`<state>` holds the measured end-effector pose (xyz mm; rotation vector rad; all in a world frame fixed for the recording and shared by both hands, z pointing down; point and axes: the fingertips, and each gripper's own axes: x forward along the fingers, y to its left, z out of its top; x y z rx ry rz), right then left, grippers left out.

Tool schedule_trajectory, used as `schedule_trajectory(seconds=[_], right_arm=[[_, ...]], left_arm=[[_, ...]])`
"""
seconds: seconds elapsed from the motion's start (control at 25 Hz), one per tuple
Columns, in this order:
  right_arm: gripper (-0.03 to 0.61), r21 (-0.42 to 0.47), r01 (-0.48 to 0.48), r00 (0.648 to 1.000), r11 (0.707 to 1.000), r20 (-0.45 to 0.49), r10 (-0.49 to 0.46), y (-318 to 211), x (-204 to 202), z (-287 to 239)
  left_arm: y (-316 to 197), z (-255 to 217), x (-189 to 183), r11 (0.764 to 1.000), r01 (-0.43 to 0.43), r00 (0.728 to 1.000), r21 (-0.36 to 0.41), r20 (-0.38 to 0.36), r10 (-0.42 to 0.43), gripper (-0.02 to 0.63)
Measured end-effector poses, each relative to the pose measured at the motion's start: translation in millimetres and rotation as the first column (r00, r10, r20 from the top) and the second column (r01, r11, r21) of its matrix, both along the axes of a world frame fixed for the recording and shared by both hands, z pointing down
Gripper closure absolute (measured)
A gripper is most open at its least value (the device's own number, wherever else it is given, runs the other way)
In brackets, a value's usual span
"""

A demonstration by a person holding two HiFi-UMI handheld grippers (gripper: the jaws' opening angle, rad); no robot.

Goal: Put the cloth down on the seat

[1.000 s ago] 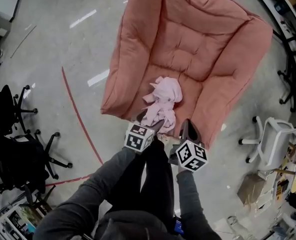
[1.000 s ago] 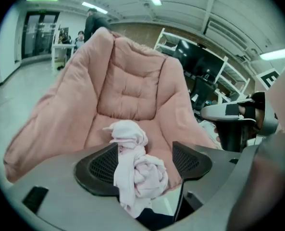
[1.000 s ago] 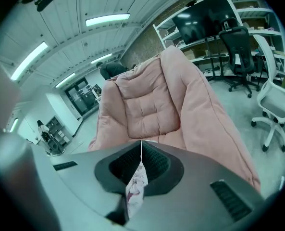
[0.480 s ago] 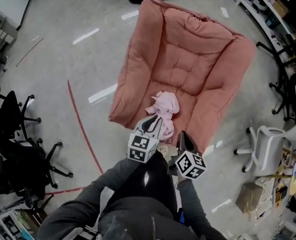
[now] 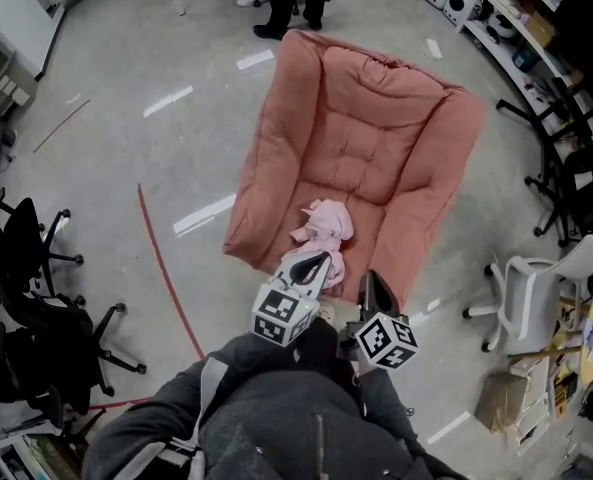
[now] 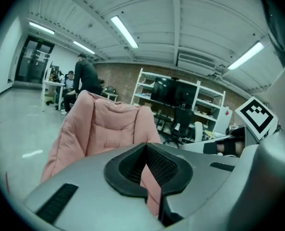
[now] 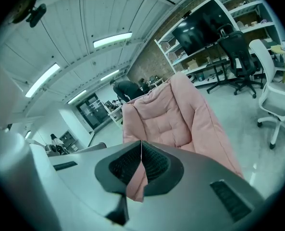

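Head view gives us, from the left, black office chairs (image 5: 26, 268), a red line (image 5: 161, 258) on the floor, then the pink armchair (image 5: 361, 98). The cloth (image 5: 326, 230) lies crumpled on the front of the seat (image 5: 381, 193), and neither gripper holds it. Our left gripper (image 5: 309, 265) has just been closing its jaws; they meet at the tips with nothing between them. Beside it, our right gripper (image 5: 376, 286) has its jaws pressed together too, and empty. At the far right stands a white chair (image 5: 536, 278).
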<state>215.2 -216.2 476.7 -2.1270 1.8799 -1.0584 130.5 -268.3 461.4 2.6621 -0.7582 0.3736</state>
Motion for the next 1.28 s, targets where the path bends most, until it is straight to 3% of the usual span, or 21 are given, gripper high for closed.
schedule_trajectory(seconds=[0.24, 0.48, 0.64, 1.28], right_arm=[[0.568, 0.023, 0.041, 0.999, 0.999, -0.034, -0.04, 2.7, -15.7, -20.7], [0.569, 0.111, 0.073, 0.987, 0.991, -0.153, -0.056, -11.9, -12.5, -54.4], [0.569, 0.14, 0.08, 0.982, 0.987, -0.183, -0.054, -15.1, -14.7, -60.6], [0.569, 0.116, 0.157, 0.967, 0.981, -0.217, -0.13, -24.9, -35.7, -56.0]], left_arm=[[16.1, -34.4, 6.0, 0.995, -0.074, 0.996, 0.067, -0.035, 0.077, 0.604], [5.5, -55.5, -1.0, 0.983, -0.051, 0.998, 0.177, -0.028, 0.057, 0.604], [-0.7, -64.2, -5.9, 0.97, -0.045, 0.999, 0.24, -0.01, 0.049, 0.604], [1.3, -45.5, -23.2, 0.978, -0.041, 0.998, 0.206, 0.064, 0.028, 0.604]])
